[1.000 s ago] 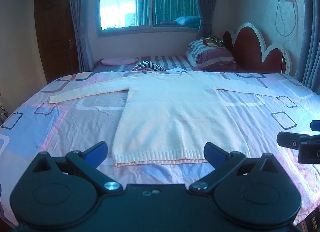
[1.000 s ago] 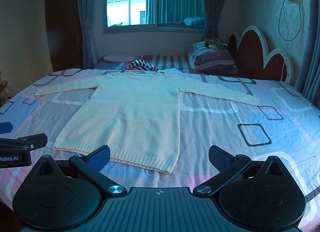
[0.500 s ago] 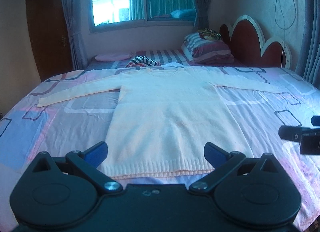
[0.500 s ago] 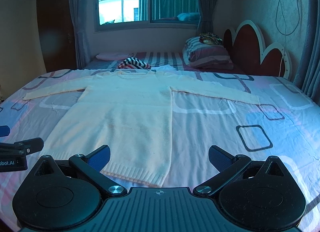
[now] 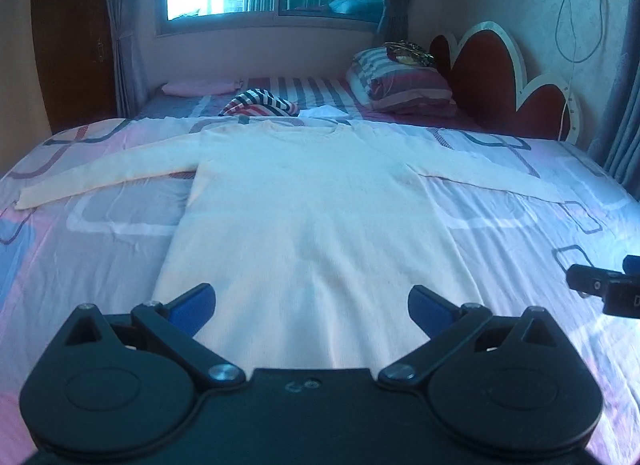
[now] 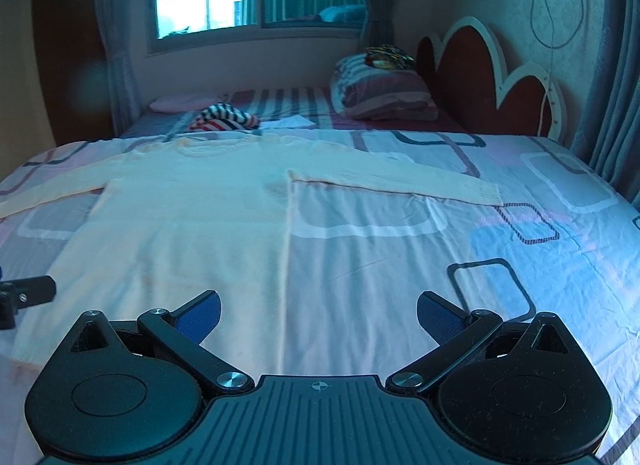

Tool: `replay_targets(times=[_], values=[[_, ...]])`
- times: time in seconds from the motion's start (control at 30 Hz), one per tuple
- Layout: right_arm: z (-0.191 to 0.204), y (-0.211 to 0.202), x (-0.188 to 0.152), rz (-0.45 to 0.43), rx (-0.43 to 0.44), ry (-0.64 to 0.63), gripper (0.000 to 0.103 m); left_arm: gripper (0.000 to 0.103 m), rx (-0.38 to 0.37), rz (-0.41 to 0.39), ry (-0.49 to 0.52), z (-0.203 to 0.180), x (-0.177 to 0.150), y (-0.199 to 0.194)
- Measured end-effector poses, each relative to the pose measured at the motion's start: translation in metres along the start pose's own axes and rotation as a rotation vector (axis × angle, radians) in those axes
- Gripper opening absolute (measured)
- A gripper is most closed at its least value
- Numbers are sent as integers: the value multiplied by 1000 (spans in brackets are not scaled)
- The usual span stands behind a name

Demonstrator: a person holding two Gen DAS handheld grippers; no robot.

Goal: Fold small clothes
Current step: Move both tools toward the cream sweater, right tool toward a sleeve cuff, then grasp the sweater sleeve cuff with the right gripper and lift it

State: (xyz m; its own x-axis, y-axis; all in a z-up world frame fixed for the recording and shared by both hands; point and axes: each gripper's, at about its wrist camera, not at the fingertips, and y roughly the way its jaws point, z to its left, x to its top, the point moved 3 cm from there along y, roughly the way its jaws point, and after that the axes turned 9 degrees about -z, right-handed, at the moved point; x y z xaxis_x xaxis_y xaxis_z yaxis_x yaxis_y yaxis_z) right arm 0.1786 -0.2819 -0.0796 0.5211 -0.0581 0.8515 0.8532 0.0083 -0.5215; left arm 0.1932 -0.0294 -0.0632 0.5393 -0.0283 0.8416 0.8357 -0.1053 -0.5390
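Bed (image 5: 104, 233): patterned sheet. Cream sweater (image 5: 312, 217) spread flat at centre, sleeves out, hem toward near edge. Left gripper (image 5: 312, 307) spread wide above hem; right gripper (image 6: 319, 315) spread wide over right side seam.

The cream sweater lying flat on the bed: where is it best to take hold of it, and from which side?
Probably the ribbed cuff of the sweater sleeve lying out to the right. It is a free, thin end flat on the bedsheet, so the open right claw could pinch it from the right side and carry it across the body.
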Motion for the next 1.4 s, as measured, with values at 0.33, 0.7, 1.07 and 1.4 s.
replay_targets(times=[0.33,0.7,1.07,1.4], values=[[-42,45,14,15,-83,68,103,102,-71,71,67,-20,17,53],[-90,104,25,24,-147,125,103,102,-12,33,118,-39,37,109],[-142,181,40,20,-204,170,103,102,44,31,129,-32,55,173],[-225,240,45,-86,-274,372,103,102,135,-34,87,-13,63,212]])
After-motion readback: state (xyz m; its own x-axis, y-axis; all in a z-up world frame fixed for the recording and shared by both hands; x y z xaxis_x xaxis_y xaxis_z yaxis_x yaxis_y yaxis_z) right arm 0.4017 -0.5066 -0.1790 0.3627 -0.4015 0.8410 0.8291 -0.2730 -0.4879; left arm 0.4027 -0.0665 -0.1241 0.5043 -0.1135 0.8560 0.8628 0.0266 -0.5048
